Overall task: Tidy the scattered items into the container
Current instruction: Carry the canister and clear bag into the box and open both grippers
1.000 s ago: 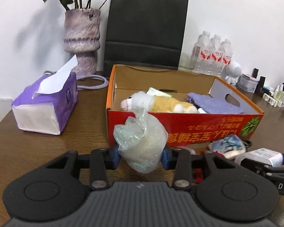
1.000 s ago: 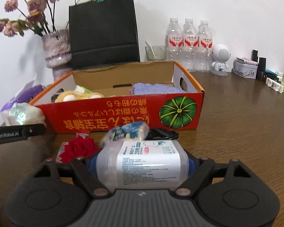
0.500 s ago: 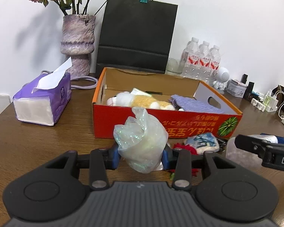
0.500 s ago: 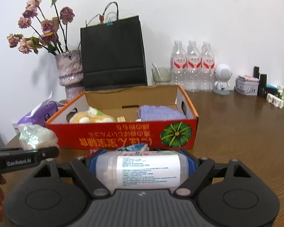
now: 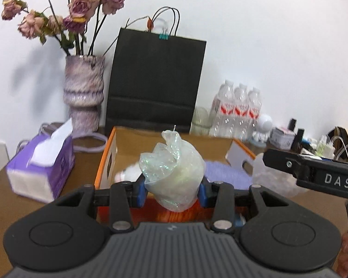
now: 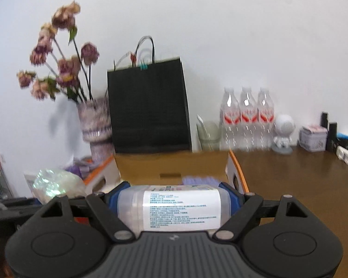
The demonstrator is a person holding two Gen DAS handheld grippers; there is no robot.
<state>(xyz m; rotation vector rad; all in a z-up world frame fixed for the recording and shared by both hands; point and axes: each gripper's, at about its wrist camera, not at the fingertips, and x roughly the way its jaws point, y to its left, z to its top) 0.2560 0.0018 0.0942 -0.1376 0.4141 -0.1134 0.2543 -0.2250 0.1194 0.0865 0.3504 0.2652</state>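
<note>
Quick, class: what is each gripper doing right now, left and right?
Left gripper: shut on the crumpled plastic bag.
Right gripper: shut on the labelled plastic jar.

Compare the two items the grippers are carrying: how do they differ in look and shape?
The crumpled plastic bag in the left gripper is soft, shapeless and iridescent, with no print; the clear container in the right gripper is rigid, cylindrical and bears a white printed label. The bag bulges upward past the fingers; the container lies sideways between them. Both are translucent, clamped, and held near the cardboard box.

White wall (image 5: pixel 266 34) behind brown (wooden) table (image 6: pixel 290 185).
</note>
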